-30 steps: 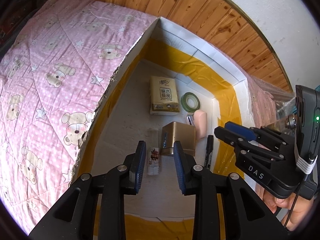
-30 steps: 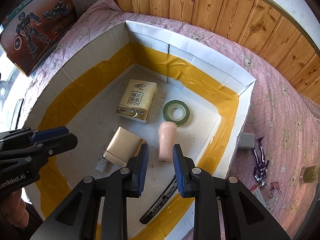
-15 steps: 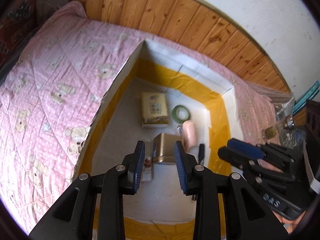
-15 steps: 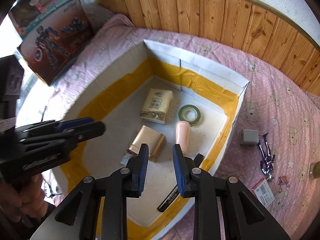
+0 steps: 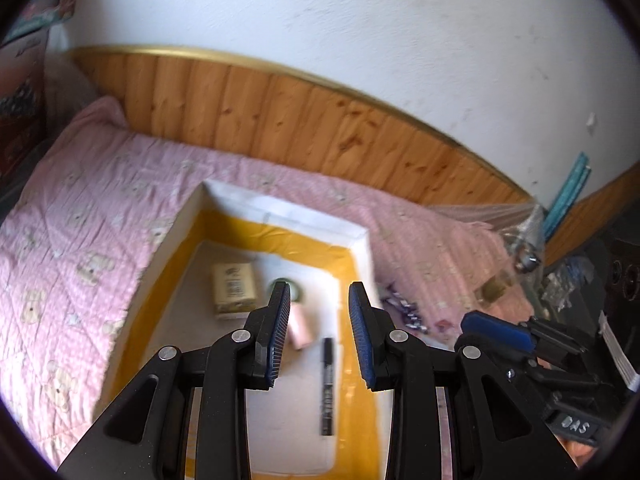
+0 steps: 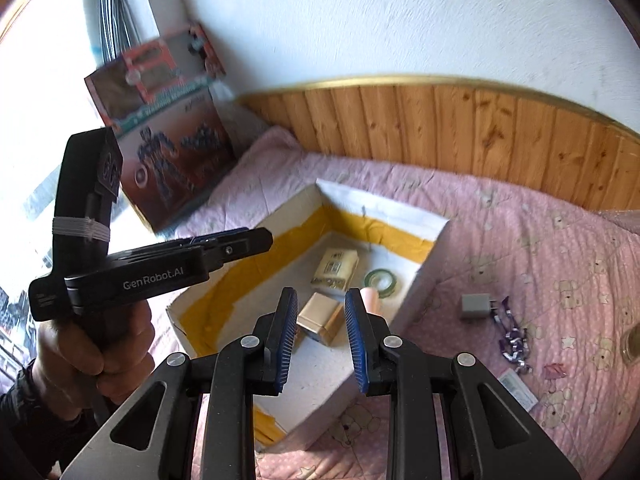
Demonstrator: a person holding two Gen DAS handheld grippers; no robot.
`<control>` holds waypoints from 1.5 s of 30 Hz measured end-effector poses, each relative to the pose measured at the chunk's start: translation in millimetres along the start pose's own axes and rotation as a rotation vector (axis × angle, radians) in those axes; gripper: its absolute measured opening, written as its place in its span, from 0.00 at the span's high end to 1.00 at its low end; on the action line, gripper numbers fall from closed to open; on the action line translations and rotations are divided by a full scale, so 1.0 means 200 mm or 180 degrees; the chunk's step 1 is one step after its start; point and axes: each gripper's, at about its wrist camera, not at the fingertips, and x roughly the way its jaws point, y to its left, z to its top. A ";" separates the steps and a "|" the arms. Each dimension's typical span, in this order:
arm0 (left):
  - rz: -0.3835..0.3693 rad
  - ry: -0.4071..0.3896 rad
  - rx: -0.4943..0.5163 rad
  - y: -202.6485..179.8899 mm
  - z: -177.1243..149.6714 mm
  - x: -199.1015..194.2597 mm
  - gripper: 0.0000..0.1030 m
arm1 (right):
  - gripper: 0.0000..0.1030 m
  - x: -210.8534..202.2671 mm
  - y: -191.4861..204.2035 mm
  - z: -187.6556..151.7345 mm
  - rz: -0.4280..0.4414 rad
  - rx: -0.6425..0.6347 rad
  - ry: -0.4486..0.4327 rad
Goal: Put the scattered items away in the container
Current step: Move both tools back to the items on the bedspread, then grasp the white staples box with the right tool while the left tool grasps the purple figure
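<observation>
Both tongs, the left tongs (image 5: 318, 334) and right tongs (image 6: 321, 344), have lifted back from the box (image 6: 424, 280) and hang parted, holding nothing. Marker (image 5: 327, 386), pink tube (image 5: 300, 326) and tape roll (image 6: 381, 278) lie inside, ahead of them. Off right on the bed (still loose) lie the charger (image 6: 476, 306) and purple trinket (image 6: 514, 338), probably next.

We saw bright daylight entering at the left of the right wrist view, where the window (image 6: 28, 92) was overexposed to white. Both fisheye views showed motion blur, curved wood paneling (image 5: 280, 120), and dark vignetted corners. The tissue pack (image 5: 234, 286) was smeared and its print unreadable.
</observation>
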 end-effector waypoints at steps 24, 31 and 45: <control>-0.0866 0.0624 0.0625 -0.64 -0.29 0.27 0.66 | 0.63 -0.01 -0.78 -0.56 -0.1004 0.0423 0.0278; -0.0965 0.0881 0.0386 -0.64 -0.36 0.39 0.61 | 0.40 0.20 -0.82 -0.56 -0.1106 -0.0104 0.0510; -0.0637 0.1047 -0.0136 -0.68 -0.36 0.66 0.50 | 0.61 0.26 -0.90 -0.65 -0.0950 0.0234 0.0876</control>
